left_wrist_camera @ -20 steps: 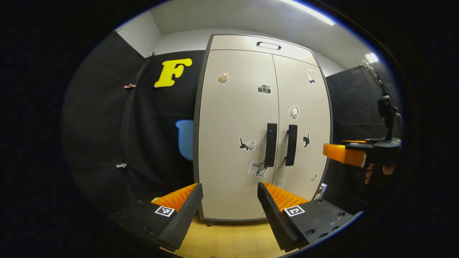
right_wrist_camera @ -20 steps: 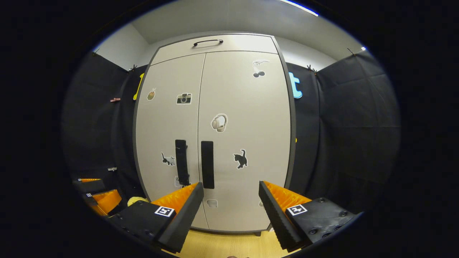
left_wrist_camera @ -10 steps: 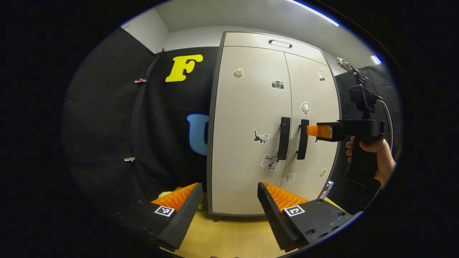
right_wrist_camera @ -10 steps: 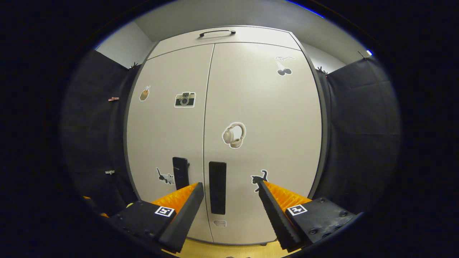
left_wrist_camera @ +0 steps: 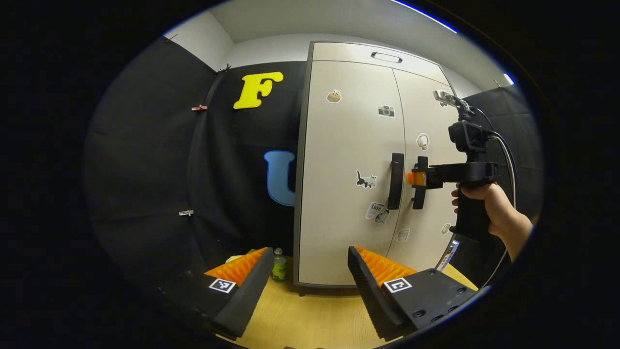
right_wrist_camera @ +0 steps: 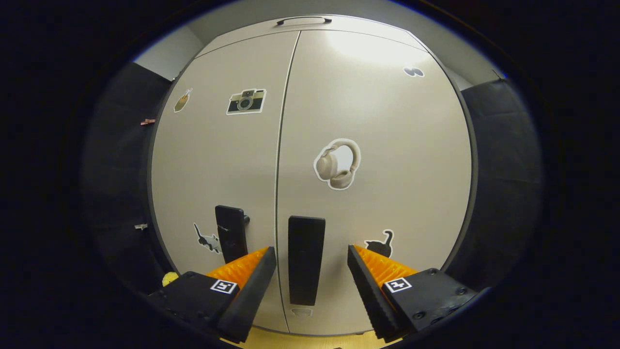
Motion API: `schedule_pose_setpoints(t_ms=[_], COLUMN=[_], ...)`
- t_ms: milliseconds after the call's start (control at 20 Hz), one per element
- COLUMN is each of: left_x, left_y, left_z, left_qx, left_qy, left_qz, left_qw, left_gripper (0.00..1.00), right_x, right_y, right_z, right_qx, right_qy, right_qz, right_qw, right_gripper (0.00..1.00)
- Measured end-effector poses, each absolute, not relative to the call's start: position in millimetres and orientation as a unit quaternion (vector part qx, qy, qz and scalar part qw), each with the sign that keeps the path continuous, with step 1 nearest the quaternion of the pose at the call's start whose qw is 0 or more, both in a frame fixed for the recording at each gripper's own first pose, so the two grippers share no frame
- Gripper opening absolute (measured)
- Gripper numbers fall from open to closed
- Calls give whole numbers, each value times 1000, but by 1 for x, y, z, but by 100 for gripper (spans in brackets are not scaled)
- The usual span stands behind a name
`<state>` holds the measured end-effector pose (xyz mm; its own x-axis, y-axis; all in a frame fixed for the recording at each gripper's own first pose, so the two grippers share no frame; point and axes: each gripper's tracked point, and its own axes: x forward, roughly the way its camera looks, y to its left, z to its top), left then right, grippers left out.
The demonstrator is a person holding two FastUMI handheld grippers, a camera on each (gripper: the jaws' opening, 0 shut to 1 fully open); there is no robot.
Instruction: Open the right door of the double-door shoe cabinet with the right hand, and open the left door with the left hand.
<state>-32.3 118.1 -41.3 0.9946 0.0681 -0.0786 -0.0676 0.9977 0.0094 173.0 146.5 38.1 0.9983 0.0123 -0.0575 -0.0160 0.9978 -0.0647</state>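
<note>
- right claw [right_wrist_camera: 311,259]: spread wide, holding nothing; right door handle [right_wrist_camera: 305,259] standing between its two fingers, not yet pinched.
- right door handle: long axis vertical, mounted just right of the centre seam on the right door [right_wrist_camera: 378,145]; bar facing straight out toward the claw.
- in the left gripper view, right claw [left_wrist_camera: 415,178] seen at the right door handle [left_wrist_camera: 420,182], held by a hand [left_wrist_camera: 489,206]; touching or just short of the bar, cannot tell which.
- judged step: closing on the right door handle, then pulling outward; door presumably hinged on its outer edge, so swing away from the seam to be expected.
- left claw [left_wrist_camera: 310,271]: spread wide, holding nothing, well back from the shoe cabinet [left_wrist_camera: 348,145].
- left door handle [left_wrist_camera: 396,180]: ahead and to the right of the left claw, long axis vertical, just left of the seam on the left door [left_wrist_camera: 346,218].
- both doors shut; right claw by far the nearer to its handle.
- small bottle [left_wrist_camera: 279,265] on the worktop [left_wrist_camera: 310,317] beside the cabinet's left foot, outside the door swing as judged.
</note>
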Motion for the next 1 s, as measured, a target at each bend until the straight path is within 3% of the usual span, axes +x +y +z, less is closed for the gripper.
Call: schedule_pose_setpoints(t_ms=[100,150,300,500,600,650,800,1000], left_x=[-35,-36,-35,-36,-37,-38,-41,-43], left_y=[120,121,117,108,106,104,99,92], left_z=[-43,-44,-50,-52,-54,-54,-56,-51], left_qx=[2,2,-4,-4,0,1,1,7], left_qy=[40,41,48,49,51,52,55,50], left_qz=[37,37,32,19,15,12,5,-5], left_qw=[999,998,998,999,999,999,998,999], left_gripper=[95,95,95,95,95,95,95,95], right_x=[175,176,178,178,177,176,173,163], right_y=[146,147,152,151,151,150,152,149], right_z=[38,37,35,34,35,35,35,36], right_qx=[-37,-37,-35,-5,3,7,16,20], right_qy=[28,29,32,37,40,46,53,53], right_qz=[2,2,7,6,12,14,29,39], right_qw=[999,999,999,999,999,999,998,998], right_gripper=[82,67,41,36,25,26,15,15])
